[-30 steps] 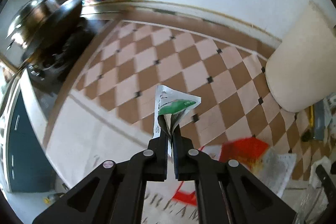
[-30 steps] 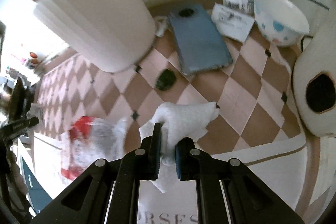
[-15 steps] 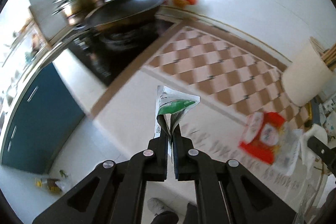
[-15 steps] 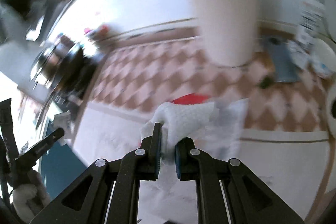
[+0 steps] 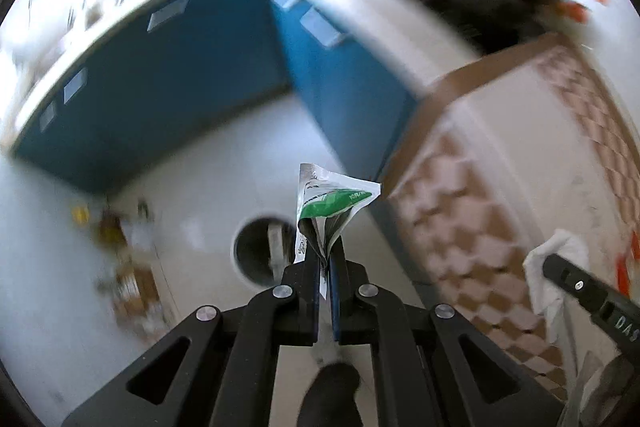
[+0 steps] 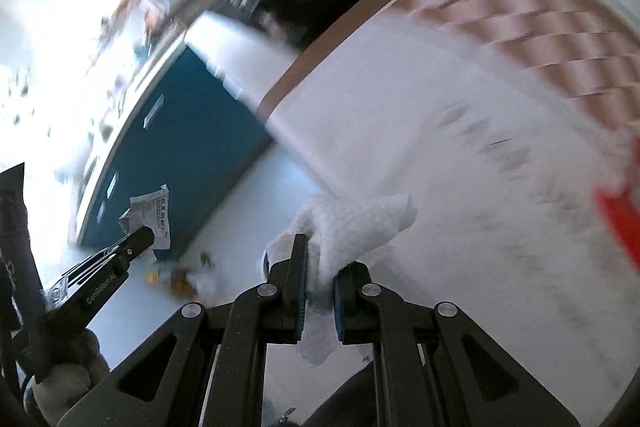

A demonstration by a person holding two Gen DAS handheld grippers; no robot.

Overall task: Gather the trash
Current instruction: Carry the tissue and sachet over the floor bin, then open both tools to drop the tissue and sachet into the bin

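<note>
Two pieces of trash are in hand at once, one per tool. The left gripper (image 5: pixel 326 259) is clamped tight on a crumpled green-and-white sachet (image 5: pixel 328 203), which sticks up out of the black jaws, and the right gripper (image 6: pixel 320 267) is pinched on a wad of white paper towel (image 6: pixel 352 227) that bulges out above its fingers and hangs a little below them. From the left wrist view both tools are off the checked tablecloth (image 5: pixel 480 227) and out over the pale floor, pointing steeply down.

Straight below the sachet there is a round opening on the floor (image 5: pixel 256 251), very likely the bin (the picture is smeared, so I would not swear to it). The sachet sits nearly over its rim in that view; the towel is further out to the side, near the table's edge.

So the picking up of these two looks done, and the dropping is what is left: neither piece has been let go. Beyond that there seems more to collect. A red-and-white wrapper (image 6: pixel 616 219) lies at the far edge of the cloth, and small yellow and brown scraps (image 5: pixel 116 251) lie scattered on the floor by the blue cabinet (image 5: pixel 160 87) (whether those count as part of the job I cannot tell).
</note>
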